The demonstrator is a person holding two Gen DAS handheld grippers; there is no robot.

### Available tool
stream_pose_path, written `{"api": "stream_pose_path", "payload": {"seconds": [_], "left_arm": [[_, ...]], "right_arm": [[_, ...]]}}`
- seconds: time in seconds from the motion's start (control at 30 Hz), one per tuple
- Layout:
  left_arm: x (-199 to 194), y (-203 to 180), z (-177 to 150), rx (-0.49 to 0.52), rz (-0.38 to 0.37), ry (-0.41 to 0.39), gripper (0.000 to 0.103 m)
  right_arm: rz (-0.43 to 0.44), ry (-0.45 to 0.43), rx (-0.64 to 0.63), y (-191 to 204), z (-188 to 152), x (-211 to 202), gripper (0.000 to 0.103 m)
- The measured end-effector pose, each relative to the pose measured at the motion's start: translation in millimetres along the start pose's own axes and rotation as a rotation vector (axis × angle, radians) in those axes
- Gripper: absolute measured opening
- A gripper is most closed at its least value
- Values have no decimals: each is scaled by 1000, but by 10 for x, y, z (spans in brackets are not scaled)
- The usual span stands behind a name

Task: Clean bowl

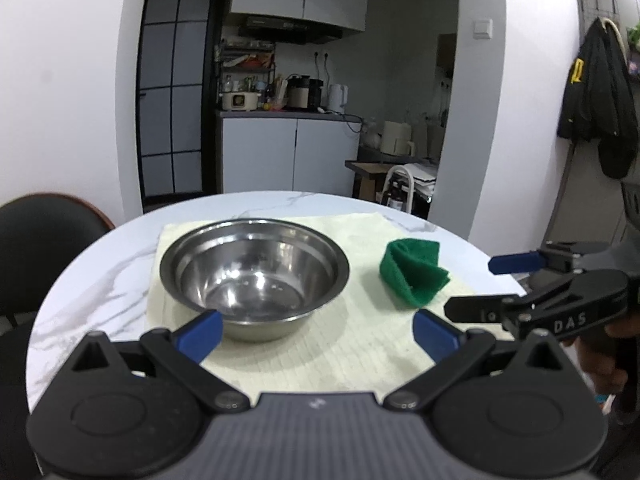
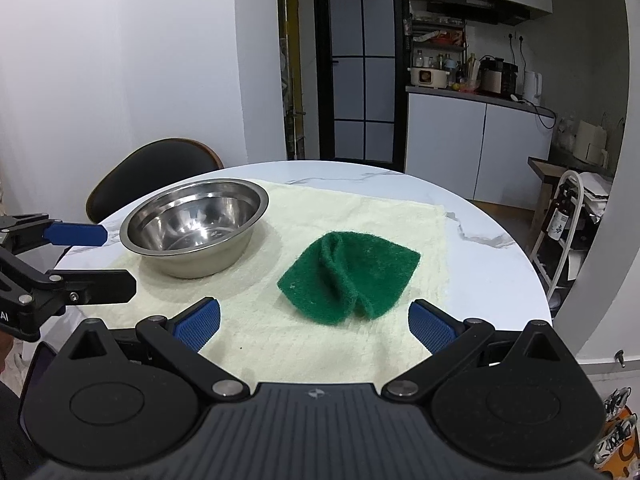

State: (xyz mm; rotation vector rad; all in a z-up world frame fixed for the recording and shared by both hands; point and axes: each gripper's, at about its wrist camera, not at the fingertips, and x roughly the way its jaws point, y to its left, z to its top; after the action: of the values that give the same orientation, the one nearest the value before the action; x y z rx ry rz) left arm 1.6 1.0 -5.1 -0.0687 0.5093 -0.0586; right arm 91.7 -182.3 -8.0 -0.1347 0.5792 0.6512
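A steel bowl [image 1: 254,272] [image 2: 194,226] stands upright on a cream towel [image 1: 320,352] [image 2: 360,208]. Beside it on the towel lies a crumpled green scouring pad [image 1: 414,274] [image 2: 350,276]. My left gripper [image 1: 318,330] hovers just before the bowl, open, its left blue pad near the bowl's front wall and nothing between the fingers. In the right wrist view my right gripper [image 2: 314,324] hangs open just short of the green pad, nothing held. Each gripper also shows from the side in the other's view: the right gripper [image 1: 480,286], the left gripper [image 2: 114,258].
The towel lies on a round white marble table [image 1: 100,280] [image 2: 480,220]. A dark chair [image 1: 40,240] [image 2: 156,172] stands at the table's left. Behind is a kitchen counter [image 1: 288,114] with appliances, and a rack [image 2: 564,232] at the right.
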Motion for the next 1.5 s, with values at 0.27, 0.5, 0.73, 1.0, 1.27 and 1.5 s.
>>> {"api": "stream_pose_path", "payload": {"seconds": [0.27, 0.5, 0.73, 1.0, 1.27, 1.5], "left_arm": [[-51, 59, 42, -23, 2, -31, 102], [-24, 41, 56, 16, -44, -2, 103], [18, 25, 42, 30, -14, 23, 103], [22, 85, 28, 22, 24, 19, 103], [1, 115, 33, 18, 42, 3, 103], [32, 140, 31, 31, 45, -26, 103]], "right_arm": [[-26, -8, -26, 96, -33, 24, 103], [-38, -8, -37, 99, -31, 29, 103], [-38, -5, -41, 92, -12, 38, 103], [-40, -3, -45, 115, -23, 28, 103], [-42, -7, -43, 99, -35, 26, 103], [-45, -9, -57, 101, -46, 40, 103]]}}
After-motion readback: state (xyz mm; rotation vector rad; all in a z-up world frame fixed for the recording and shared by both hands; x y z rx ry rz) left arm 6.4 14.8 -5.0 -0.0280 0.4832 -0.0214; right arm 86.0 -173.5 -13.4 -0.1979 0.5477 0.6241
